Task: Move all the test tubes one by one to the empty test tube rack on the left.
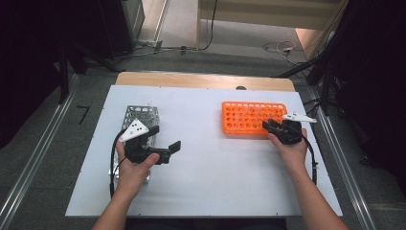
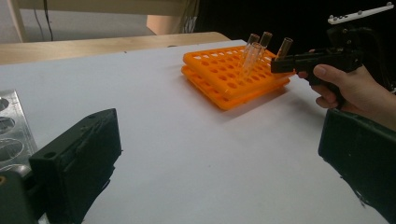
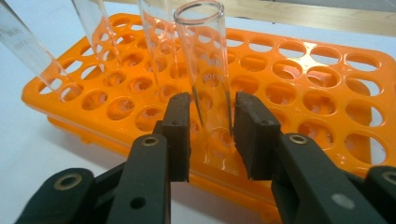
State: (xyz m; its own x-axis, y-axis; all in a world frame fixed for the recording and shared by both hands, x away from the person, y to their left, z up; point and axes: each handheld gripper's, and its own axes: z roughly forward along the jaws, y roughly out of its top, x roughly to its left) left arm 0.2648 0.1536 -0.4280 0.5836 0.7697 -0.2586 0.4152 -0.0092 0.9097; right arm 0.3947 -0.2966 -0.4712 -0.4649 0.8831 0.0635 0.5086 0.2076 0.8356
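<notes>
An orange test-tube rack (image 1: 244, 117) lies at the right of the white table top (image 1: 215, 167). Several clear glass tubes (image 2: 254, 51) stand in it. In the right gripper view, my right gripper (image 3: 212, 135) has one upright glass tube (image 3: 205, 70) between its black pads, with a thin gap on each side. From above, my right gripper (image 1: 267, 125) sits at the rack's near right corner. My left gripper (image 1: 165, 138) is held over the table beside a metal rack (image 1: 139, 115), its jaws wide apart and holding nothing.
The orange rack (image 3: 303, 84) has many vacant holes to the right of the tubes. The metal rack (image 2: 9, 135) lies at the table's left. Beyond the table's wooden far edge (image 1: 206, 80) are floor and cables; metal rails run along both sides.
</notes>
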